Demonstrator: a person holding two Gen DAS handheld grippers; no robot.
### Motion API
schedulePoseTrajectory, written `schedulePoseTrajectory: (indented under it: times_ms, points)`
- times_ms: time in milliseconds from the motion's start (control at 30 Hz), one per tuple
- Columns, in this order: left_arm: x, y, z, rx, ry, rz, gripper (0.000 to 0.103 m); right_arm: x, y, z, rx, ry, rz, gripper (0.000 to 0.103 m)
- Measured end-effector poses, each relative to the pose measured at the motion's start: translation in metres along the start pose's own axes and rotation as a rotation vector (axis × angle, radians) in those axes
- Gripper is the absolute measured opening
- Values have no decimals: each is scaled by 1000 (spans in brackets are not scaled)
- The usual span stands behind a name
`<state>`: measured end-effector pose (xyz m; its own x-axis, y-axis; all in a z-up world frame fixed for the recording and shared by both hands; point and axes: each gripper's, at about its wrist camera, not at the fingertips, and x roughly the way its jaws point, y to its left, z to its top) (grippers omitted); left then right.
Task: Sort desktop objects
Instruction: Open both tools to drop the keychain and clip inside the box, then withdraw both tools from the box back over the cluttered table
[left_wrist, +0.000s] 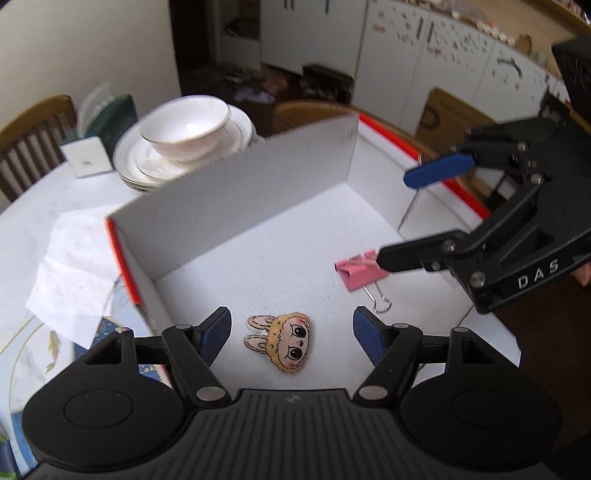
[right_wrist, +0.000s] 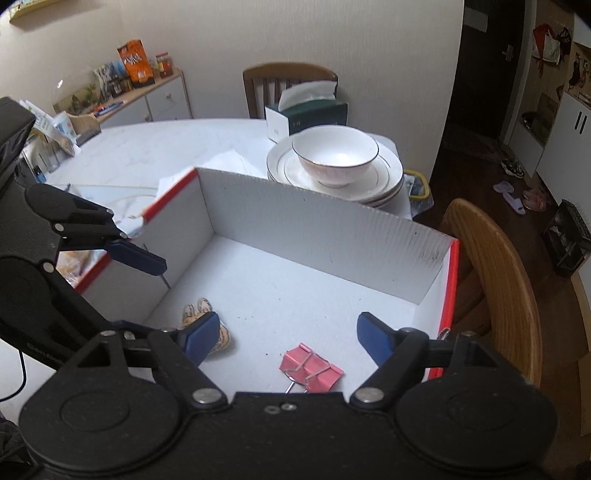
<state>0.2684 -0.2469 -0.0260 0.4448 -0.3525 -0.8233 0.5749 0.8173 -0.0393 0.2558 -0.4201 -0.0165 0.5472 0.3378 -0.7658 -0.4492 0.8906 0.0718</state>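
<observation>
Inside, on the white corrugated floor of the open cardboard box (left_wrist: 236, 192), two small things lie loose. Cartoon bunny-face charm (left_wrist: 280, 341): flat on the floor, near-left part of the box, ears pointing left in the left wrist view. Pink binder clip (right_wrist: 311, 369): on its side, wire handles out, to the right of the charm and apart from it.

Left gripper (left_wrist: 291, 336): over the near edge of the box, blue-padded fingers spread wide, the charm seen between them on the floor below, pads not on it. Holding nothing.

Right gripper (right_wrist: 284, 338): over the clip, fingers likewise wide apart, clip lying free beneath them. Nothing gripped. In the left wrist view, one of its black fingers overlaps the clip's right end; cannot tell if it touches.

Box: red-edged rim, tall white far wall, sits on a pale marble-pattern table (right_wrist: 155, 147).

Just beyond the far wall: white bowl (right_wrist: 334, 157) on a stack of gold-rimmed plates (right_wrist: 391, 184). Farther back, a green tissue box (right_wrist: 306, 114). Crumpled white paper (left_wrist: 70, 266) on the table left of the box. Wooden chairs (right_wrist: 495, 280) around the table.
</observation>
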Motion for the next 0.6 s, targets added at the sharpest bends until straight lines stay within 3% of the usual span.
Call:
schedulePoseTrajectory:
  times_ms: [133, 300, 500, 600]
  points:
    - [-15, -1, -7, -18, -61, 40, 72, -7, 5, -3, -6, -29, 18, 85]
    - [-32, 5, -16, -60, -92, 48, 81, -18, 14, -9, -9, -80, 62, 93]
    - [-46, 15, -32, -94, -117, 48, 83, -28, 24, -12, 13, -125, 75, 95]
    - [-55, 22, -41, -113, -135, 52, 88, -32, 34, -12, 25, -145, 77, 96]
